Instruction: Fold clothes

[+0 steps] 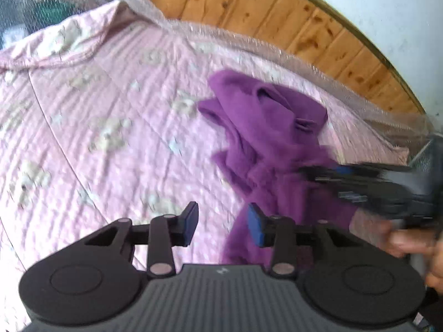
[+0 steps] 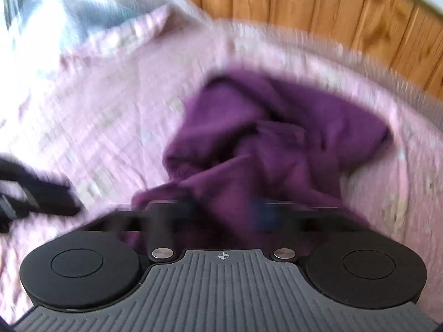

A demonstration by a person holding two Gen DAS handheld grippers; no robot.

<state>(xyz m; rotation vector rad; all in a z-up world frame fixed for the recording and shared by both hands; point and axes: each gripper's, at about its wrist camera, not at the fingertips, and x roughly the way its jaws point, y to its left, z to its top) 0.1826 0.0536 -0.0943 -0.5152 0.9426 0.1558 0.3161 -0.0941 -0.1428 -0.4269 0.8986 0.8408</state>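
A crumpled purple garment (image 1: 265,127) lay on a bed covered by a pink quilted bedspread (image 1: 110,105) with pale printed motifs, toward the side nearest a wooden plank headboard (image 1: 277,13); a clear plastic sheet (image 1: 210,31) ran along the edge of the bedspread below the wood. The left gripper (image 1: 223,225) hovered over the bedspread just beside the lower end of the garment, its jaws apart with blue pads showing and nothing between them. In the left wrist view the right gripper (image 1: 360,185) appeared as a dark blur at the right, over the lower part of the garment, with a hand (image 1: 407,242) behind it. In the right wrist view the purple garment (image 2: 277,138) filled the middle of the frame and reached down to the right gripper (image 2: 224,215), but motion blur smeared the fingers, so whether the jaws were apart or clamped on the cloth could not be told.
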